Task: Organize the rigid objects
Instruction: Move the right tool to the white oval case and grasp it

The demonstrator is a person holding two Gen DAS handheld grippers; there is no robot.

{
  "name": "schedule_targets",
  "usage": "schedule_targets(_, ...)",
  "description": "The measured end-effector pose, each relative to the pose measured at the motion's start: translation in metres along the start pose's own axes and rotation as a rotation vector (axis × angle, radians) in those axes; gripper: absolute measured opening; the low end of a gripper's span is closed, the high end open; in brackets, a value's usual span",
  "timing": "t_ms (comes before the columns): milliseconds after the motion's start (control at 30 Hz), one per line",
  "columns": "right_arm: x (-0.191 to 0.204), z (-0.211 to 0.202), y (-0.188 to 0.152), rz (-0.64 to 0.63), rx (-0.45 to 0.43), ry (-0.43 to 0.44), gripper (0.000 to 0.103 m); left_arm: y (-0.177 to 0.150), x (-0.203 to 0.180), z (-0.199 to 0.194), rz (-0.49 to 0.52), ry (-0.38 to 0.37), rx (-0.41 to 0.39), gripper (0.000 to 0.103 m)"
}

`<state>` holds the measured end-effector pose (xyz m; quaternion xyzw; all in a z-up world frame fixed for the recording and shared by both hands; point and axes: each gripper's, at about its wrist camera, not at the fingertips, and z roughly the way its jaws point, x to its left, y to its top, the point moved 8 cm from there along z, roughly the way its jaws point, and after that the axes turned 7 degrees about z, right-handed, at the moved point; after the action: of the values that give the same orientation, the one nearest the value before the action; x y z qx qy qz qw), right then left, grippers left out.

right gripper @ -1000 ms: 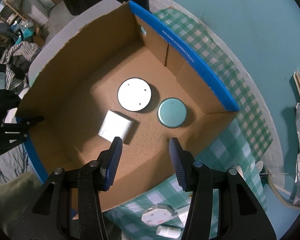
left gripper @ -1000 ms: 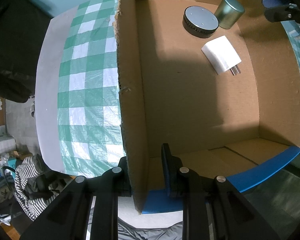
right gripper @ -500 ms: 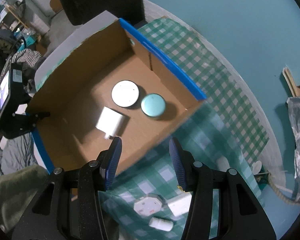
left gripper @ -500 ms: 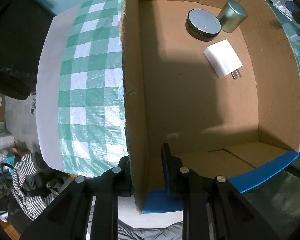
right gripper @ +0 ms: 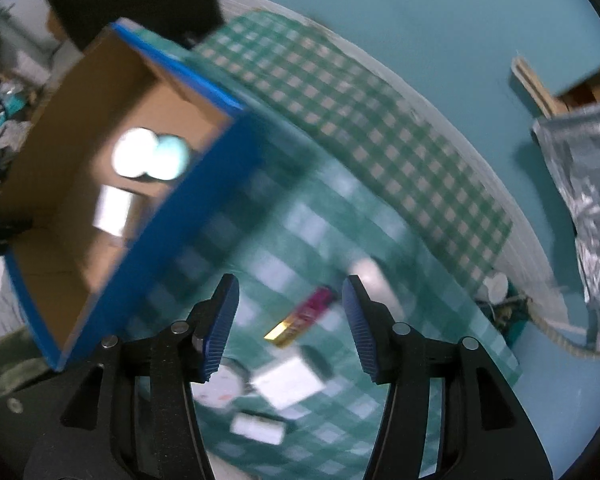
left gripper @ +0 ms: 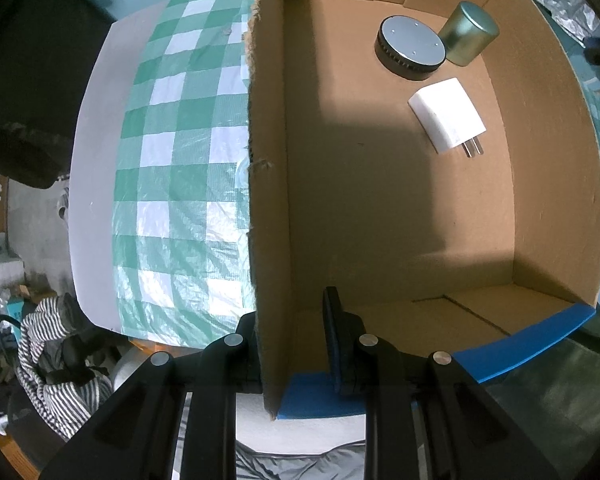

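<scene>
The bench (left gripper: 96, 160) is covered by a green and white checked cloth (left gripper: 180, 160) that takes up most of both views. On it stands an open cardboard box (left gripper: 380, 200) with blue tape along its rims, the largest thing there. The left claw (left gripper: 292, 344) is clamped on the box's near side wall, one finger outside and one inside, close to the taped corner.

Inside the box, toward its far end, three things sit close together: a white plug adapter (left gripper: 448, 118) lying flat with its prongs pointing toward the near right, a dark round disc (left gripper: 412, 46) with a grey top just beyond it, and a metallic cylindrical tin (left gripper: 468, 34) touching or just beside the disc, next to the right wall. The rest of the box floor is bare cardboard.

The right claw (right gripper: 290, 320) hangs over the cloth outside the box, its jaws apart and just opened wider, nothing pressed between them. The view is blurred. Below it on the cloth lie a slim pink and gold packet (right gripper: 300, 318), a white square block (right gripper: 290, 382), a white round piece (right gripper: 220, 388) partly behind the left finger, and a small white bottle lying on its side (right gripper: 256, 428). Crumpled silver foil (right gripper: 588, 200) lies off the bench at the right edge.
</scene>
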<state>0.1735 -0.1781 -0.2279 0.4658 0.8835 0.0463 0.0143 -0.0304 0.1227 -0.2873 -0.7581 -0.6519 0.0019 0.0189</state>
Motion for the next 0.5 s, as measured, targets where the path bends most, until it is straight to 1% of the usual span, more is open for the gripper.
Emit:
schedule_targets(133,-0.029,0.02,-0.005,0.021,0.014,-0.005,0.054,-0.002,0.005,0.001,-0.014,0.005,-0.004,0.022)
schedule_targets(233,-0.043,0.032,-0.009,-0.008,0.028,-0.028,0.054,-0.003,0.008,0.001,-0.018,0.009,-0.004,0.022)
schedule_targets(333,-0.051,0.047,-0.014,-0.048,0.044,-0.027,0.054,-0.001,0.004,0.0,-0.01,0.016,-0.004,0.022)
schedule_targets(500,-0.061,0.073,-0.021,-0.08,0.061,-0.071,0.054,-0.001,0.0,0.0,-0.004,0.035,0.001,0.022)
